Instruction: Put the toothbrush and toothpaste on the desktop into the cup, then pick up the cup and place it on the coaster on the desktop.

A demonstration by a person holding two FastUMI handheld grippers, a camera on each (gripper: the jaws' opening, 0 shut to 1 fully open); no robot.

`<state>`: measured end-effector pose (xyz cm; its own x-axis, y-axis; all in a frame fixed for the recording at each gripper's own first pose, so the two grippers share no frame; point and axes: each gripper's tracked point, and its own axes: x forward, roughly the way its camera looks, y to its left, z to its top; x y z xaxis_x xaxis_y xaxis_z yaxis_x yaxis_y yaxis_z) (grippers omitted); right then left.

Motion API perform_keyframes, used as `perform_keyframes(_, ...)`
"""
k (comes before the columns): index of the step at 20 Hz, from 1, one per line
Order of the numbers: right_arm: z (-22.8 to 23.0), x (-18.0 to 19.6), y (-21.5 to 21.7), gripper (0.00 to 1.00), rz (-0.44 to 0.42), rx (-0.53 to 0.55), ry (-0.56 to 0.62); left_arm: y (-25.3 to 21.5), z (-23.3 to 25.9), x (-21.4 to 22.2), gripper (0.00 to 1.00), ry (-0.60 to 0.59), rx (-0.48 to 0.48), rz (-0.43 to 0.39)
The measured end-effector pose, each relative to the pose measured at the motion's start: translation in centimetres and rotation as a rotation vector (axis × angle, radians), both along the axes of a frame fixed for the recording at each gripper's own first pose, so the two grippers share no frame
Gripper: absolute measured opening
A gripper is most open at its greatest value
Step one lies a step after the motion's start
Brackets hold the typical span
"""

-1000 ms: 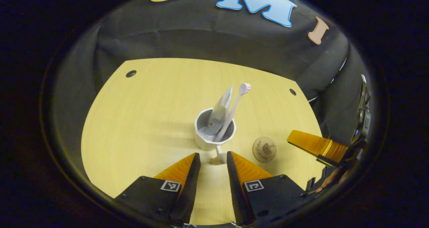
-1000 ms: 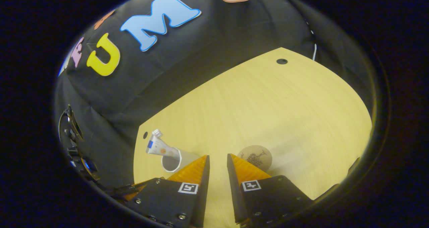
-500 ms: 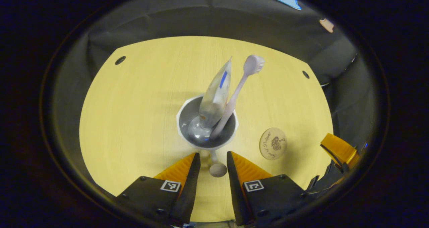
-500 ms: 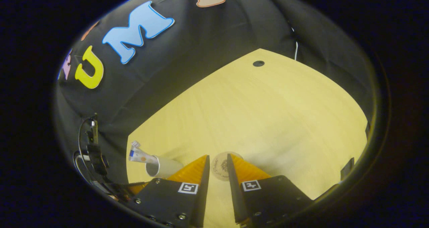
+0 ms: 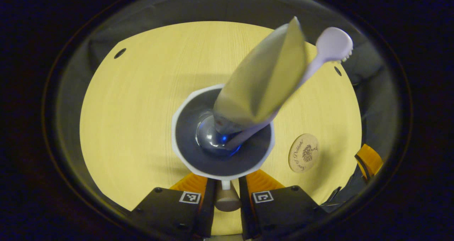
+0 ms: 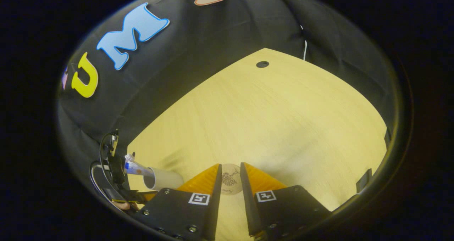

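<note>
Left claw [image 5: 226, 189] closed on cup handle [image 5: 226, 198], both fingers pressing knob between them. Cup [image 5: 184, 110] right at claw tips, seen from above, white rim, dark inside. Cannot tell whether cup base touches counter [image 5: 142, 92] or is raised off it. Toothpaste [image 5: 264, 81] standing in cup, cap end down, flat tail leaning up and away from claw. Toothbrush [image 5: 331, 48] also in cup, just beside toothpaste, head sticking out past cup rim, bristles facing down-right. Coaster [image 5: 303, 152] flat on counter, right of cup, apart from it, bare. Right claw's finger [image 5: 369, 159] showing beyond coaster, farther from cup. In right gripper view: right claw [image 6: 230, 182] part open, narrow gap, gripping nothing, hovering over coaster [image 6: 230, 179], which shows through gap between fingers. Cup [image 6: 161, 179] left of coaster in that view, near counter [image 6: 283, 110] edge, toothpaste [image 6: 136, 168] poking out leftward. Left gripper body [image 6: 113, 163] just beyond cup, with cable loop.
</note>
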<state>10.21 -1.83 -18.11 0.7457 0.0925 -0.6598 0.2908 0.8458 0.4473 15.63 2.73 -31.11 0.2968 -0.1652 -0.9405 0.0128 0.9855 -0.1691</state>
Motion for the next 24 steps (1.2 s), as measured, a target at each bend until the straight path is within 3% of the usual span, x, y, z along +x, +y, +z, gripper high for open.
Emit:
perform_keyframes(2,-0.5,0.1,-0.2,0.33,-0.004,0.003,0.013,0.8,0.5,-0.4,0.35,-0.016,-0.008,0.010)
perform_keyframes(8,-0.6,0.3,-0.5,0.33,-0.005,0.002,0.010,-2.2,1.5,-0.2,0.34,-0.056,-0.056,-0.028)
perform_keyframes(13,-0.4,0.1,-0.9,0.33,-0.012,0.004,0.006,-5.6,3.3,0.1,0.34,-0.108,-0.024,-0.136)
perform_keyframes(24,-1.0,-2.5,-5.3,0.33,-0.118,0.015,0.022,-13.4,3.5,-2.1,0.35,-0.104,-0.048,-0.282)
